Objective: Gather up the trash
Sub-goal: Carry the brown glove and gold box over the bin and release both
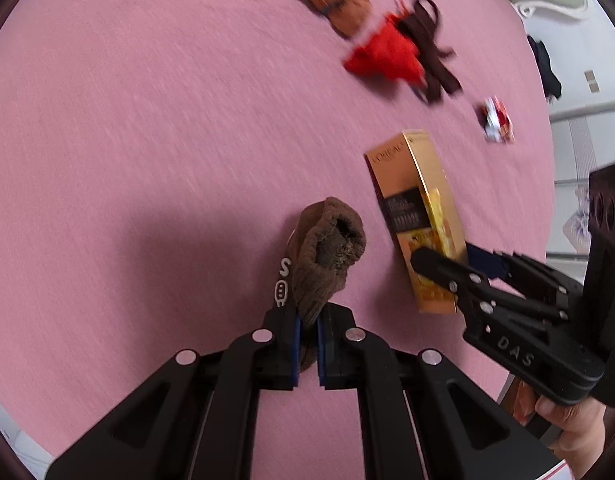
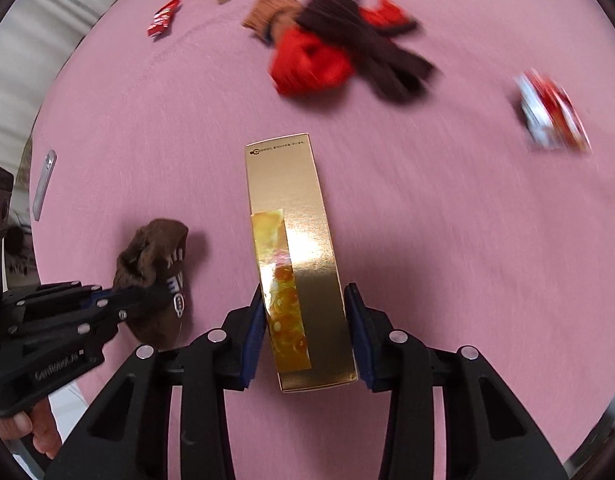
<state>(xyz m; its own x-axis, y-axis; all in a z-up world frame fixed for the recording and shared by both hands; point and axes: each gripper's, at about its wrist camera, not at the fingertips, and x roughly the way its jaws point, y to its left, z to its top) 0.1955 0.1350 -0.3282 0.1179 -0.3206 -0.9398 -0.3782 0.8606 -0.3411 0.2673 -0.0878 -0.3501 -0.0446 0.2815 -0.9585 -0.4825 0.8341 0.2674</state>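
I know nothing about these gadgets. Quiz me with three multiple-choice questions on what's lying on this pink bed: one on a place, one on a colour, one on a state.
1. Where is the gold box?
A. between the right gripper's fingers
B. on the red garment
C. off the bed

2. What colour is the sock in the left gripper?
A. white
B. brown
C. blue

3. How does the gold box lie?
A. standing on end
B. flat on the pink sheet
C. crushed

Answers: 1 A, a finger flanks each long side; 2 B, fuzzy brown knit; 3 B, its broad face is up.

Left tongs (image 1: 307, 344) pinch a brown sock (image 1: 327, 252) over pink bedding (image 1: 147, 140).
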